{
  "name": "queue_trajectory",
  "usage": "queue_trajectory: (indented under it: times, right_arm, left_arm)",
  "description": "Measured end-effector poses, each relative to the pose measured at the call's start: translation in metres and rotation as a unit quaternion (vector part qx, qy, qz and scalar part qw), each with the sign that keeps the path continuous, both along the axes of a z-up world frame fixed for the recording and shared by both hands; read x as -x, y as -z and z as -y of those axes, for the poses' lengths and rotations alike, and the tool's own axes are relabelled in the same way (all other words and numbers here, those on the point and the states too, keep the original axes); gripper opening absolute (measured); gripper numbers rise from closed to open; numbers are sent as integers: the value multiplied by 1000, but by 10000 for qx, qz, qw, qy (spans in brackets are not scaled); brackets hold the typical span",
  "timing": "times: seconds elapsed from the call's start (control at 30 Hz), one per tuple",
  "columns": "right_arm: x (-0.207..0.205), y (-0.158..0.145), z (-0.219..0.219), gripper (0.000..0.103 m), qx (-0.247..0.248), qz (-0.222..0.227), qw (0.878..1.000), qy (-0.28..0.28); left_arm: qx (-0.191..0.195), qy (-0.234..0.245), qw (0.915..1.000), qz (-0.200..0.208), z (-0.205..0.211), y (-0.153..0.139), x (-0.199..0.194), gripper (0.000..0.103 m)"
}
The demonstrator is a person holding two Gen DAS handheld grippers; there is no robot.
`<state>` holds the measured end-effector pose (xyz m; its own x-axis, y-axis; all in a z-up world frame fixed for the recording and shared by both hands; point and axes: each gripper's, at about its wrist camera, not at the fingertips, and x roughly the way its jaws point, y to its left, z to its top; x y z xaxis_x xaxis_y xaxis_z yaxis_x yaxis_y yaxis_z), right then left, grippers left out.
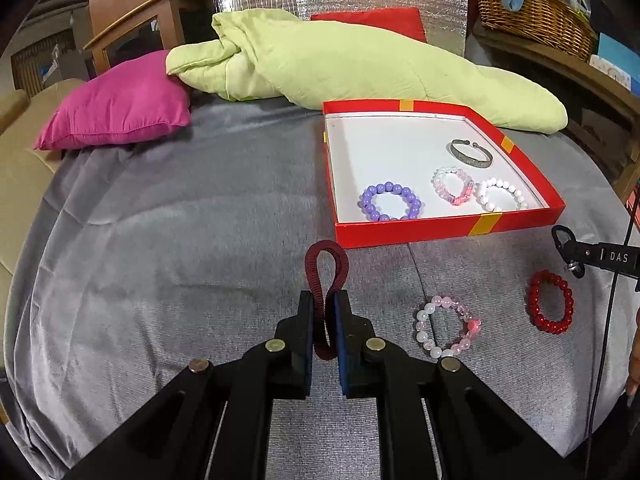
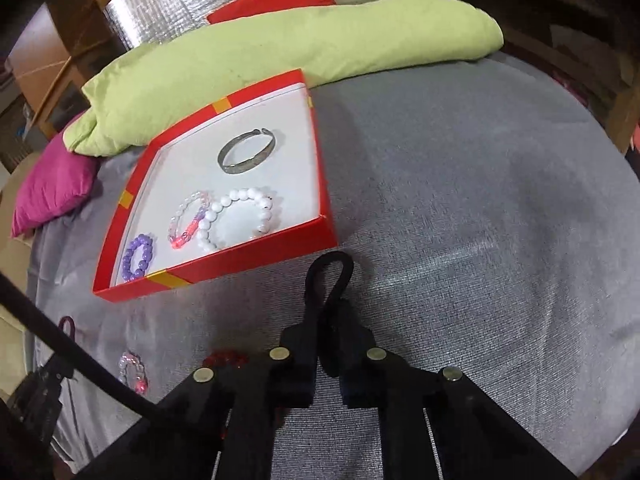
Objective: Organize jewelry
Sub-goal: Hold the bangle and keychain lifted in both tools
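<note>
My left gripper (image 1: 324, 312) is shut on a dark red ribbed band (image 1: 325, 258) whose loop sticks up past the fingertips. My right gripper (image 2: 330, 326) is shut on a black band (image 2: 330, 274) just in front of the red box (image 2: 224, 262). The red box (image 1: 440, 228) has a white floor and holds a purple bead bracelet (image 1: 390, 202), a pink translucent bracelet (image 1: 452, 186), a white bead bracelet (image 1: 500, 194) and a silver bangle (image 1: 471, 153). A pink-and-white bead bracelet (image 1: 448, 326) and a red bead bracelet (image 1: 550, 302) lie on the grey cover.
A grey cover (image 1: 180, 260) spreads over the surface. A green quilt (image 1: 360, 68) lies behind the box, with a magenta cushion (image 1: 120, 104) at the far left. A wicker basket (image 1: 536, 12) stands on a shelf at the back right. Wooden furniture lines the sides.
</note>
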<state>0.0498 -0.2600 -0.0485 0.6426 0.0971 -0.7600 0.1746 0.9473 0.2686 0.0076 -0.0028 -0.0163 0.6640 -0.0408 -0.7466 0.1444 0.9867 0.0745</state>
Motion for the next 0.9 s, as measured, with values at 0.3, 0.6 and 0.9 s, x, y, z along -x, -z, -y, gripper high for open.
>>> queue_trajectory:
  times: [0.3,0.6,0.9]
  right_arm:
    - [10,-9,10,7,-309,239,9992,-35]
    - [15,-14,26,7,-618,315,9976,38]
    - [16,-6,32,7,-700,54,9975,-78]
  left_arm:
    - [-140,-11,9999,58,8,-1,2,11]
    - [-229,5,9997,76,18,-1,2,11]
    - [-179,99,9997,-153,18,8,-4,11]
